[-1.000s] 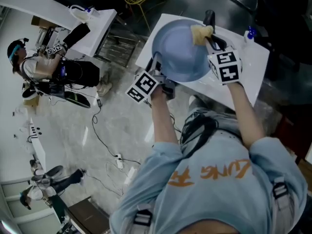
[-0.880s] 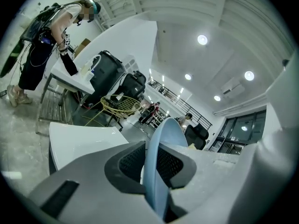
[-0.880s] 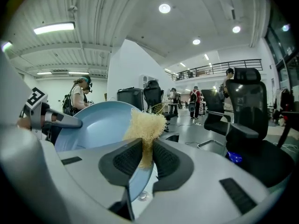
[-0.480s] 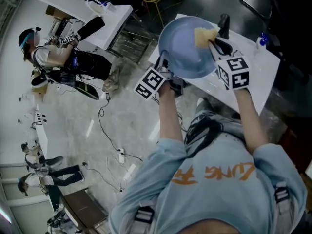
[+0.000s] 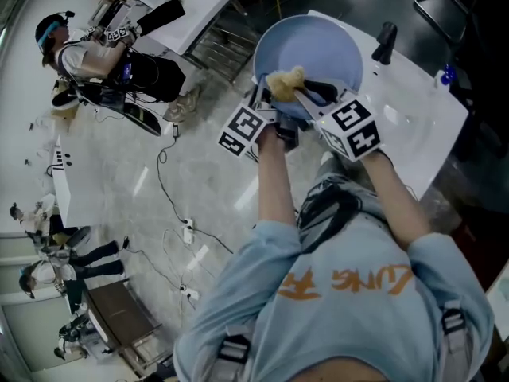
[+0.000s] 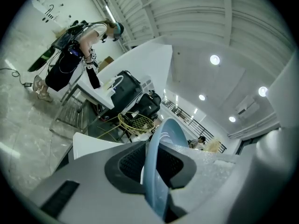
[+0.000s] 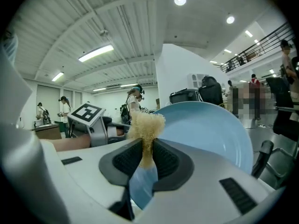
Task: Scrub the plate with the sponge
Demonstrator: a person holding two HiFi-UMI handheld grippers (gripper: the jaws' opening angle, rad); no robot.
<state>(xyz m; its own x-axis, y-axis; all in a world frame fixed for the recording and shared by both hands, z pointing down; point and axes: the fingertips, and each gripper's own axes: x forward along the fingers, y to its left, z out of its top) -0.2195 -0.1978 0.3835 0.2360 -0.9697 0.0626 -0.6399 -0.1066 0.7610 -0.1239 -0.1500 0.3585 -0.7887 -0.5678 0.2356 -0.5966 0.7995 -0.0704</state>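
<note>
1. Plate (image 5: 318, 46), pale blue, upper centre of head view, rim clamped between left gripper (image 6: 154, 171) jaws.
2. Sponge (image 5: 284, 82) pinched between right gripper (image 7: 145, 160) jaws, by plate's lower-left part.
3. White surface (image 5: 413, 118) behind, upper right.

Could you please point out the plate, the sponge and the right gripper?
plate (image 5: 318, 42): head view, bare inner face.
sponge (image 7: 145, 124): right gripper view, tuft above the jaws.
right gripper (image 7: 148, 155): right gripper view, midway between its fingertips.
</note>
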